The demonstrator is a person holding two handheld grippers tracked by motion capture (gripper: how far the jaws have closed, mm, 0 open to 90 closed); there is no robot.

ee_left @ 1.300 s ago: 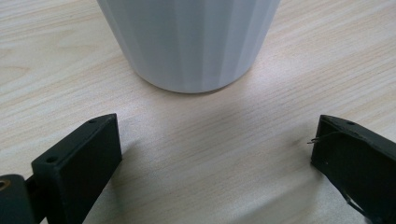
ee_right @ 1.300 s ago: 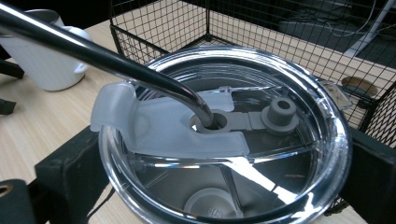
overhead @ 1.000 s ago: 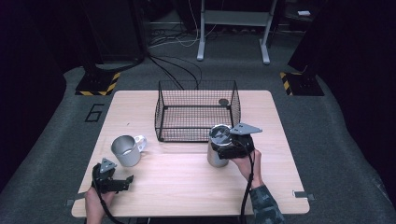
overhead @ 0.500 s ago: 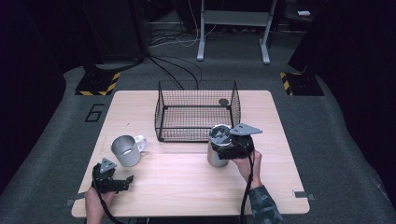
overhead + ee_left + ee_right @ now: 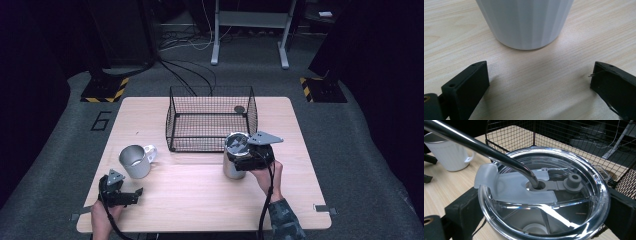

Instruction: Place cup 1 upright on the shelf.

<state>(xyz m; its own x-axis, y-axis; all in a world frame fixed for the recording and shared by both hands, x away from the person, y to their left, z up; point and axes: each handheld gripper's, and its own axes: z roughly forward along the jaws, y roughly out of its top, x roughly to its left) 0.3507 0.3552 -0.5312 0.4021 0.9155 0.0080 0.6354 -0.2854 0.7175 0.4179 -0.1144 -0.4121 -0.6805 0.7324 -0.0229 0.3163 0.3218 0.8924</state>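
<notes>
Already the right tool [image 5: 240,161] was clamped around the lidded steel tumbler [image 5: 233,156], upright just near of the wire basket [image 5: 210,120]; the left tool [image 5: 124,192] stood apart near the white mug [image 5: 135,161].

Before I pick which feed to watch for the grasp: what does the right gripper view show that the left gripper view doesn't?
Right gripper view: the tumbler's clear lid with a metal straw through it, held between the right gripper jaws, and the wire basket behind.

Left gripper view: the left gripper, jaws open on bare table, short of the mug's base.

Both: the white mug and the wooden tabletop.
</notes>
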